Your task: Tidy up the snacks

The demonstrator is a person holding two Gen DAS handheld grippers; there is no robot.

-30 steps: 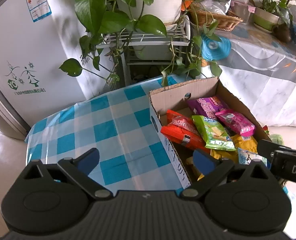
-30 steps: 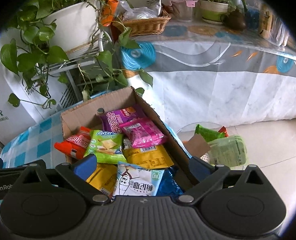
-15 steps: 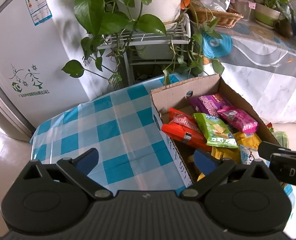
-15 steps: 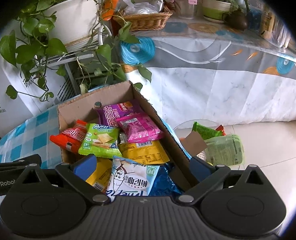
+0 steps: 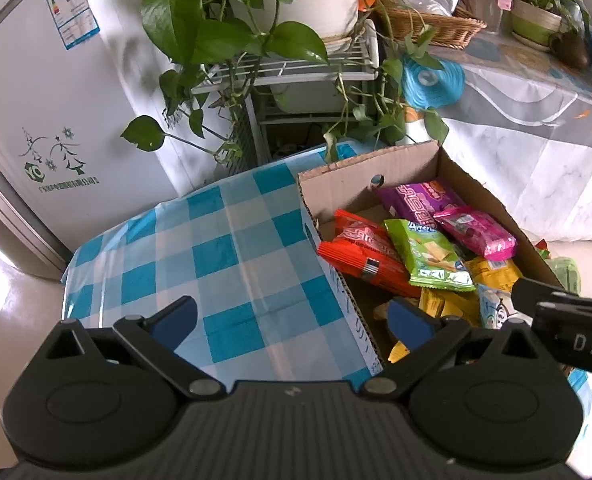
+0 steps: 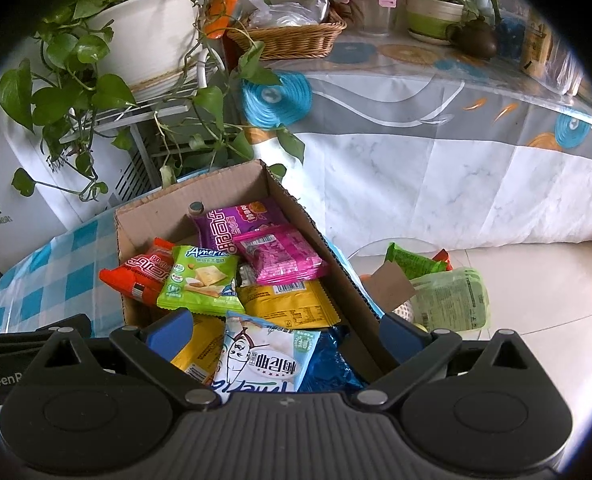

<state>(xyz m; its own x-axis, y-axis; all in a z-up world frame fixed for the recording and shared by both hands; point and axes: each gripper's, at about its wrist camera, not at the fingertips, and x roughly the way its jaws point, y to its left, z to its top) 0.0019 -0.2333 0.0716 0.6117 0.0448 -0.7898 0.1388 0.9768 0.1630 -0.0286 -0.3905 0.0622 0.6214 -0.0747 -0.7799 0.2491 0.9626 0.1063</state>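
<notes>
A cardboard box (image 5: 408,166) (image 6: 144,216) stands on a blue-checked tablecloth (image 5: 232,256) and holds several snack packets. Among them are a red packet (image 5: 360,250) (image 6: 144,274), a green one (image 5: 428,256) (image 6: 200,280), a purple one (image 6: 236,226), a pink one (image 6: 280,254), a yellow one (image 6: 292,304) and a white-and-blue one (image 6: 260,360). My left gripper (image 5: 292,320) hangs open above the box's left wall with nothing between its fingers. My right gripper (image 6: 286,330) is open over the near end of the box, above the white-and-blue packet.
More packets sit in a clear container (image 6: 448,300) on the floor right of the box. Behind are a plant stand with trailing leaves (image 5: 224,40), a white fridge (image 5: 36,120) and a covered table (image 6: 456,100) with a wicker basket (image 6: 292,36).
Both grippers have drawn back and up a little, so the box and packets look slightly farther off. Both stay open and the packets have not moved.
</notes>
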